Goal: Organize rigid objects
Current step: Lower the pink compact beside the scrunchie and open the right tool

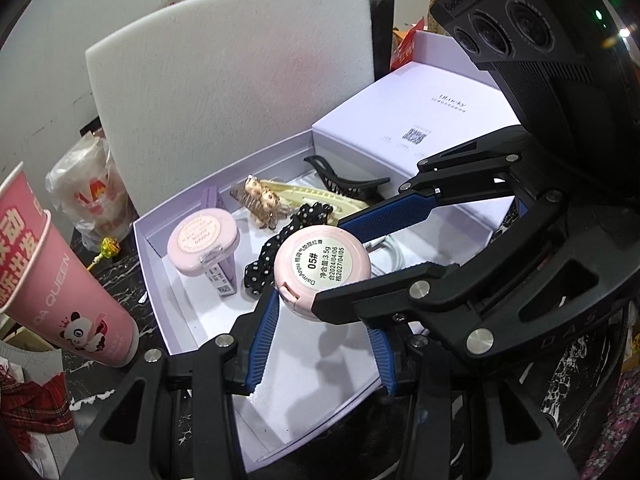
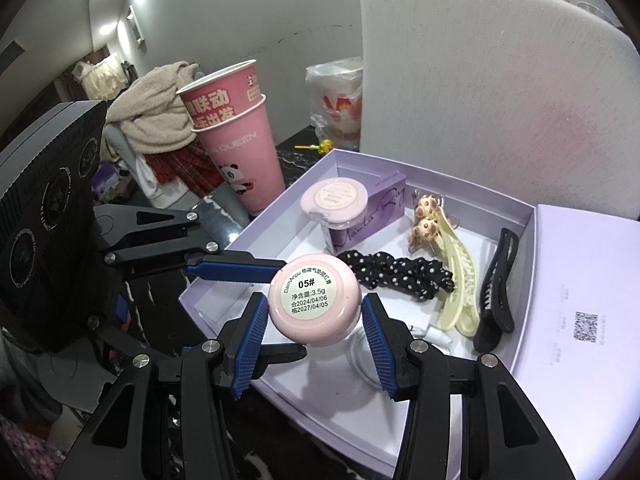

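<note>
The right gripper [image 2: 316, 309] had its blue ribbed fingers [image 2: 256, 332] pressed against opposite sides of a round pink compact [image 2: 316, 304], grasping it label-up in the air above the near end of an open lilac box [image 2: 532, 216]. The left gripper [image 1: 324, 310] reached in crosswise, its fingers [image 1: 262, 336] bracketing the same compact. Whether they were clamped or merely close could not be told, because the right gripper's finger hid one pad in the left view. The compact looked small, light, stiff and smooth, so probably slippery. Its rounded rim seemed the sensible place to hold, away from the hinge, which only the left view showed. Deeper in the box lay a second pink compact [image 2: 340, 200] on top of a purple carton [image 2: 384, 196], a polka-dot scrunchie [image 2: 400, 276], a cream hair clip [image 2: 460, 280] and a black hair clip [image 2: 496, 288]. Only the right view showed both of its own pads on the compact, and the script on the carton's side. Beyond the box, stacked pink paper cups [image 2: 240, 148] stood on the dark worktop [image 2: 296, 156], and a white foam board [image 2: 480, 100] stood upright behind.
</note>
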